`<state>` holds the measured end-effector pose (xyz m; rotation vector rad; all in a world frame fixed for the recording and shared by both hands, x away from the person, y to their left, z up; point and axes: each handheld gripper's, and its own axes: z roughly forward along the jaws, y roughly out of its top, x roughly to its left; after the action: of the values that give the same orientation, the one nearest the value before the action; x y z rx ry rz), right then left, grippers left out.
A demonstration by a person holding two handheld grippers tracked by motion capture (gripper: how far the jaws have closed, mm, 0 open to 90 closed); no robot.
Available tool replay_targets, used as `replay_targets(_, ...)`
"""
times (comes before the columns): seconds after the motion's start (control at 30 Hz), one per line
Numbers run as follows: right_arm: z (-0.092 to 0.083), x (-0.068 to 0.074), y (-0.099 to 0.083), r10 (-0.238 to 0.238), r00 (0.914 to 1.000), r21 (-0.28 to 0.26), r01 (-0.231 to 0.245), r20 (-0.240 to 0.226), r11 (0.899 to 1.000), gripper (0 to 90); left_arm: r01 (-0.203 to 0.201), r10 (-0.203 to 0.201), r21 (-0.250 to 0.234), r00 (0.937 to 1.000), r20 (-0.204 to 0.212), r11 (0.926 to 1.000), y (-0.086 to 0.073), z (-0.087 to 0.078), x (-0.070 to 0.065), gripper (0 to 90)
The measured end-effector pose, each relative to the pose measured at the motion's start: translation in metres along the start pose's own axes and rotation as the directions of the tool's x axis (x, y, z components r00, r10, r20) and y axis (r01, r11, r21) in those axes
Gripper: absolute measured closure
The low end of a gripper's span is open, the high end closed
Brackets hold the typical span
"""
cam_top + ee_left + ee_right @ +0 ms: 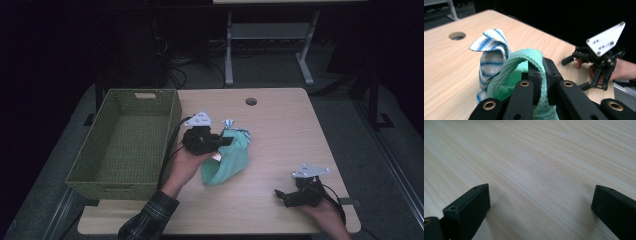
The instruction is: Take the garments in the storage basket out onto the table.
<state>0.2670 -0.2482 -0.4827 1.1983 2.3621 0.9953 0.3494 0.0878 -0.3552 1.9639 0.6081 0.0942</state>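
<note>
Gripping: left gripper (226, 141) pinched the rim of the green cloth (227, 160), jaws pressed together on it.
Cloth place: near table (280, 135) centre, a blue-striped cloth (490, 53) bunched at its 12 o'clock.
Right gripper (278, 193): jaws spread wide over bare wood, at the cloth's 4 o'clock, well apart.
Basket (85, 170): green wicker, at the cloth's 9 o'clock.

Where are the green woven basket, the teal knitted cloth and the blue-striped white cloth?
green woven basket (131, 93), high view, far rim
teal knitted cloth (231, 162), high view, middle of its body
blue-striped white cloth (491, 53), left gripper view, upright fold
</note>
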Motion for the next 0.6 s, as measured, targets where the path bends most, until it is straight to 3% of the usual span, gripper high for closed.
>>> replay_targets(0.2, 0.000, 0.000, 0.000, -0.001, 1.0000, 0.000, 0.001, 0.000, 1.000, 1.5, -0.018, 0.017, 0.085, 0.9997, 0.017, 0.9962, -0.016, 0.031, -0.003, 85.2)
replay_targets(0.4, 0.000, 0.000, 0.000, -0.001, 1.0000, 0.001, 0.001, 0.000, 1.000, 1.6, -0.022, 0.018, 0.130, 0.9995, 0.027, 0.9912, -0.026, 0.047, -0.005, 85.1)
replay_targets(0.6, 0.000, 0.000, 0.000, 0.000, 1.0000, 0.001, 0.000, 0.000, 1.000, 1.6, -0.052, 0.045, 0.197, 0.9982, 0.039, 0.9790, -0.037, 0.071, -0.014, 84.2)
